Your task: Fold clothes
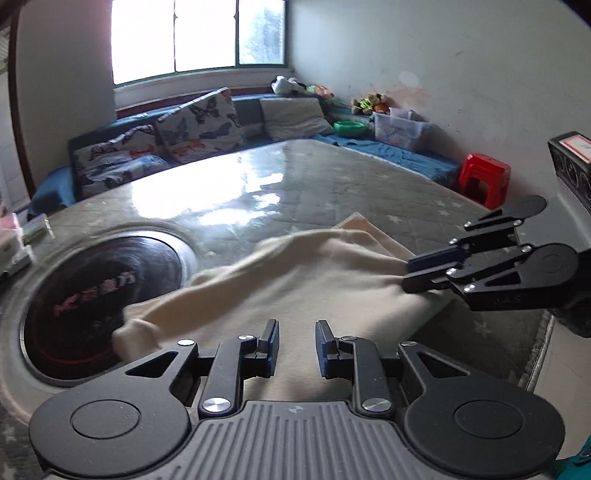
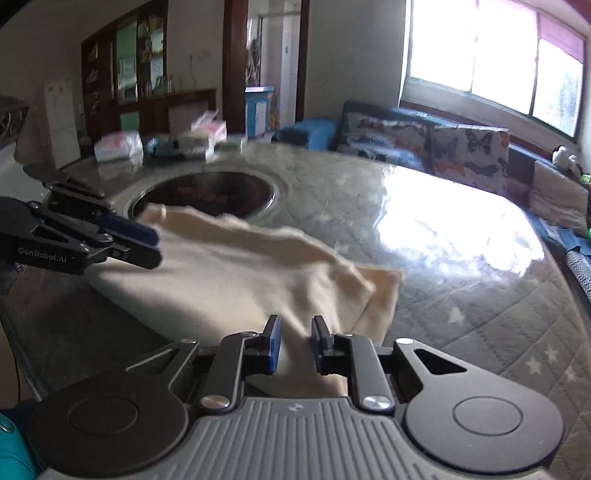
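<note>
- Round glass-topped table (image 1: 258, 184), dark inset burner (image 1: 99, 295) ahead-left of left gripper (image 1: 295, 345); window (image 1: 199, 33) beyond.
- One cream garment (image 1: 295, 280) between two grippers.
- Left gripper narrowly parted, empty; right gripper (image 2: 295, 343) pinches the garment's edge.

A round table (image 1: 258, 192) under a glossy quilted star-print cover carries a dark inset hotplate (image 1: 99, 291) and, at its far edge, blurred packets (image 2: 118, 146). Behind it, butterfly-print cushions (image 1: 199, 123) lean on a blue bench (image 1: 406, 155) below a bright window (image 1: 199, 35). A red plastic stool (image 1: 484, 177), a clear storage box (image 1: 400, 129), a green bowl (image 1: 349, 127) and soft toys (image 1: 369, 101) sit by the wall.
</note>
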Demonstrator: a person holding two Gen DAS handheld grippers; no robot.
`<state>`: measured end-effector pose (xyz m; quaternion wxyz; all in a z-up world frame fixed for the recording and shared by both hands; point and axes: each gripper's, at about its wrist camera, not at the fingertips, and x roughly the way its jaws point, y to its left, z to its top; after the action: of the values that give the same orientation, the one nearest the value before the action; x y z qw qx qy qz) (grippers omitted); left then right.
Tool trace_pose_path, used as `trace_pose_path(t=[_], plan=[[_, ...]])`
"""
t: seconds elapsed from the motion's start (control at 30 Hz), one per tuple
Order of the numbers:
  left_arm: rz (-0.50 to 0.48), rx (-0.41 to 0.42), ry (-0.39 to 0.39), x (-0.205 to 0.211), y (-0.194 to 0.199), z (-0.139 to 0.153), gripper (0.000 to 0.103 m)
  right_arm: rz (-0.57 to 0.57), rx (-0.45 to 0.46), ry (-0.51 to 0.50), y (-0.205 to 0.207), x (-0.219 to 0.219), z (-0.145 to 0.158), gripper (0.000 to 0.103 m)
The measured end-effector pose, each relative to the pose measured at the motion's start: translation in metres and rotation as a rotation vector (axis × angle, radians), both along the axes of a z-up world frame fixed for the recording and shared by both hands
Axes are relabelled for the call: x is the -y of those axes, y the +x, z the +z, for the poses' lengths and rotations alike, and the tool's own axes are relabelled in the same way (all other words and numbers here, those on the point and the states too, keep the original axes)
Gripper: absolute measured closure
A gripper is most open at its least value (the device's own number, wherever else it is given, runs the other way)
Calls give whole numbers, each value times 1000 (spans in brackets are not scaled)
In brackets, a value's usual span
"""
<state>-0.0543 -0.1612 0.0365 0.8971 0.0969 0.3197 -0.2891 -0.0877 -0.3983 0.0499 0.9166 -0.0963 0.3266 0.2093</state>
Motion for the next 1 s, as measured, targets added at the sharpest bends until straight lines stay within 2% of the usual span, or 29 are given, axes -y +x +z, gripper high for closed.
trace_pose_path(t=[0.2,0.33,0.47,0.7,0.83,1.0], plan=[[-4,-32,-6,2,6,-9,81,-12,-6,10,14,1,8,87],[-1,-47,-9,2,9,-13,80,-23,-18,39,50,-5,6,87],[48,-26,-17,-14,18,-4,80,-55,-63,63,80,-5,-7,87],[181,-56,-16,-38,57,-4,80,-55,-38,66,85,-13,-3,87],[209,-84,-5,-39,76,-12,80,-39,-48,48,97,-29,-5,86],[216,-71,-31,-47,70,-3,80,-12,-36,11,92,-39,-3,86]])
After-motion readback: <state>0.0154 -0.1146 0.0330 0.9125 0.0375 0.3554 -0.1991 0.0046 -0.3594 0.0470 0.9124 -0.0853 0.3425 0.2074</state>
